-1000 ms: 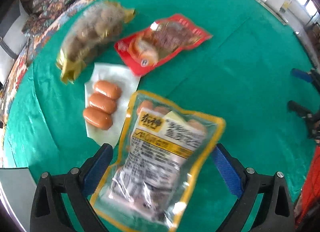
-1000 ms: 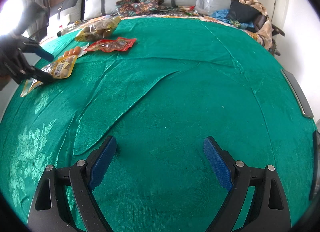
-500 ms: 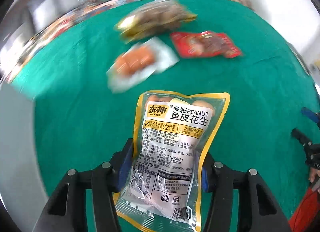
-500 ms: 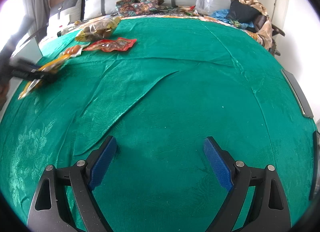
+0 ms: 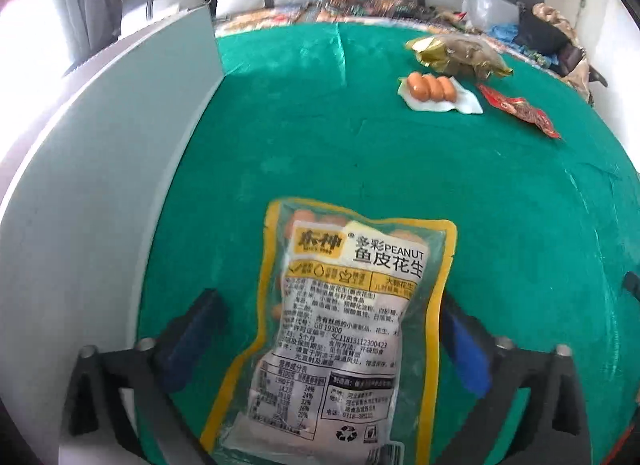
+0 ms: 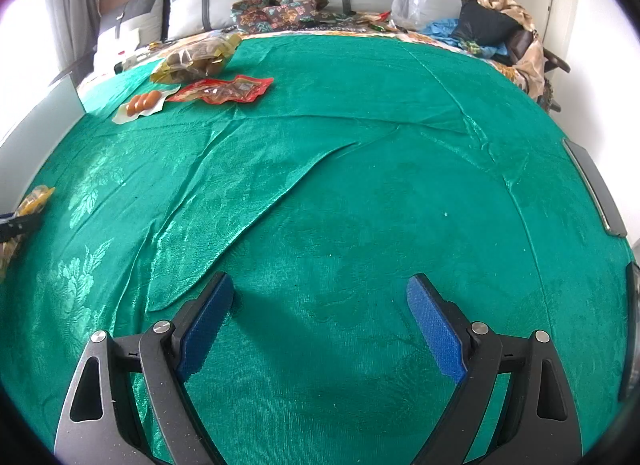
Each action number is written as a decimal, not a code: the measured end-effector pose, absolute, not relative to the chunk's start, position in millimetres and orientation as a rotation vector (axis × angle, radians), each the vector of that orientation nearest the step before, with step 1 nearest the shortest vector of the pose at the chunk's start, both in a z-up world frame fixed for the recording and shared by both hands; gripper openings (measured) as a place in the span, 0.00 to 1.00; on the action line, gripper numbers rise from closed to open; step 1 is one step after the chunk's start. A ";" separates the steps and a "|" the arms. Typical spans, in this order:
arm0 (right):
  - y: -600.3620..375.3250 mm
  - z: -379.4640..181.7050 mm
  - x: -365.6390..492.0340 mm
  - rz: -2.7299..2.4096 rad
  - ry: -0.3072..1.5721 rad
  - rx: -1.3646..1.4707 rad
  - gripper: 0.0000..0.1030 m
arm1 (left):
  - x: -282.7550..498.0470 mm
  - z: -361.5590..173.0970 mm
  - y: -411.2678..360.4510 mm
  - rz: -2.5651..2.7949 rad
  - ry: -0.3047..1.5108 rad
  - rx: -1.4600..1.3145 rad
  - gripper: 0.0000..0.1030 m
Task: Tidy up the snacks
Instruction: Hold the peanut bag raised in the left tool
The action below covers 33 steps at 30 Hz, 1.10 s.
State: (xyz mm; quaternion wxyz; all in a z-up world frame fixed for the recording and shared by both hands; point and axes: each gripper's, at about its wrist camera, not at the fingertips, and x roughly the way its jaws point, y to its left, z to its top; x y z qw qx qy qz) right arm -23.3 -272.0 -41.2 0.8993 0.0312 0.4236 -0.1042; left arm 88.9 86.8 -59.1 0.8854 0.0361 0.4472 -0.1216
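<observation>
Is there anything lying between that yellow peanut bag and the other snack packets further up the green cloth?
Nothing visible does. The peanut bag sits between the wide-open left gripper jaws, which have just been opening. Between it and the sausage pack, red packet and gold bag lies only bare green cloth. The grey panel stands off to the left.

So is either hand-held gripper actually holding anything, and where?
Neither. The left hand-held gripper has just opened around the peanut bag; the right hand-held gripper is empty.

Grey cushions [image 6: 216, 5] vs headboard, bright window [image 6: 20, 45] left.
</observation>
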 end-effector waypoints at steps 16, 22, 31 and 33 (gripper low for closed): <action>-271.7 -41.2 -23.4 -0.216 0.876 0.064 0.89 | 105.4 -59.4 78.0 -0.234 0.884 0.061 1.00; -271.7 -41.2 -23.4 -0.216 0.876 0.064 0.89 | 105.3 -59.4 78.0 -0.234 0.884 0.060 1.00; -271.6 -41.2 -23.6 -0.216 0.876 0.064 0.89 | 105.2 -59.4 78.0 -0.234 0.884 0.060 1.00; -271.6 -41.2 -23.6 -0.216 0.876 0.063 0.89 | 105.0 -59.3 78.2 -0.234 0.884 0.060 1.00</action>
